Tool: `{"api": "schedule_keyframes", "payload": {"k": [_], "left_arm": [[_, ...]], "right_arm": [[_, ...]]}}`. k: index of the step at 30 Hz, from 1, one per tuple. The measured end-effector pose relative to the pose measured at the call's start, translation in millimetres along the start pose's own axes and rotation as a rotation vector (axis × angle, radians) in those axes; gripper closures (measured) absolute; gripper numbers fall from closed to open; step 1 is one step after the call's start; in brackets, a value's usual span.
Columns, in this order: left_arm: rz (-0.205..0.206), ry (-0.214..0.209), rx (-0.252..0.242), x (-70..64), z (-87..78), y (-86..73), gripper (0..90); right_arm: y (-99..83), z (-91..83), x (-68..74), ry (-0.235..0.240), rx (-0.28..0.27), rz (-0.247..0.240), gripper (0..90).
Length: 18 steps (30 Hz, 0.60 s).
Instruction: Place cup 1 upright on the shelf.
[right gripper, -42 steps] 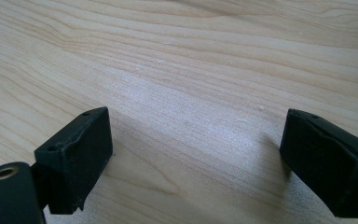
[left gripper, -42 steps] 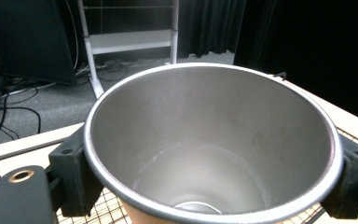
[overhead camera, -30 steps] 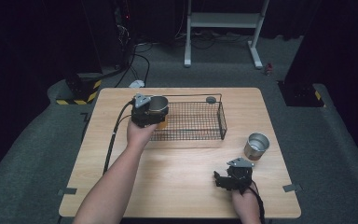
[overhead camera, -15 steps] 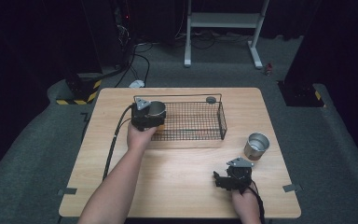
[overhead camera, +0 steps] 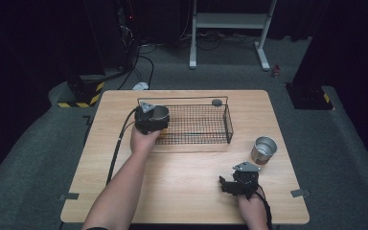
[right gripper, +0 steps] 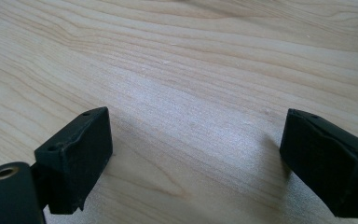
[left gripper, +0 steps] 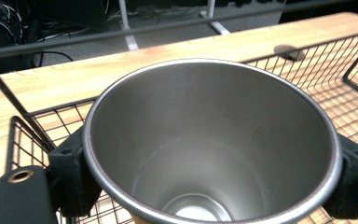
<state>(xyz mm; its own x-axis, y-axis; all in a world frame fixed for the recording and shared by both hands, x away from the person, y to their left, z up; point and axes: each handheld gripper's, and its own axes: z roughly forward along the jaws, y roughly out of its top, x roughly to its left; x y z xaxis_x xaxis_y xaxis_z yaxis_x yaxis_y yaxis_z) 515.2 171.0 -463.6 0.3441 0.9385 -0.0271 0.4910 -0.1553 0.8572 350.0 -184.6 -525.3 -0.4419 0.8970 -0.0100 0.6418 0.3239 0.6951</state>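
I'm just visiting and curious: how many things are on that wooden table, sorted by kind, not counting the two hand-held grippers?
Metal cups: 2, one held in the left gripper at the basket's left end, one standing on the table
Wire baskets: 1
Small dark round things: 1
Total: 4

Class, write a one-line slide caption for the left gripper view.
Left gripper holds a steel cup upright over the wire basket's corner.

Wire basket (overhead camera: pixel 206 125) on table (overhead camera: pixel 182 191) rear, held cup (overhead camera: pixel 159 114) at its left end; second cup (overhead camera: pixel 263 149) right of it
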Motion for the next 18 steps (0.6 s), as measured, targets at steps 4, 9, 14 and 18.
{"api": "schedule_keyframes", "payload": {"k": [4, 9, 14, 18], "left_arm": [[-0.006, -0.006, -0.012, -2.7, 3.2, -0.6, 13.3], [0.017, -0.006, -0.007, -7.8, 6.3, -1.5, 13.2], [0.008, -0.005, -0.015, -8.3, 6.8, -0.8, 13.2], [0.006, 0.003, 0.0, -7.9, 9.6, 1.8, 13.2]], "right_arm": [[0.0, 0.0, 0.0, 0.0, 0.0, 0.0, 9.2], [-0.2, -0.2, -0.3, 0.003, -0.002, -0.011, 9.2], [-0.2, -0.2, -0.3, 0.003, -0.002, -0.011, 9.2], [-0.2, -0.2, -0.3, 0.003, -0.002, -0.011, 9.2]]}}
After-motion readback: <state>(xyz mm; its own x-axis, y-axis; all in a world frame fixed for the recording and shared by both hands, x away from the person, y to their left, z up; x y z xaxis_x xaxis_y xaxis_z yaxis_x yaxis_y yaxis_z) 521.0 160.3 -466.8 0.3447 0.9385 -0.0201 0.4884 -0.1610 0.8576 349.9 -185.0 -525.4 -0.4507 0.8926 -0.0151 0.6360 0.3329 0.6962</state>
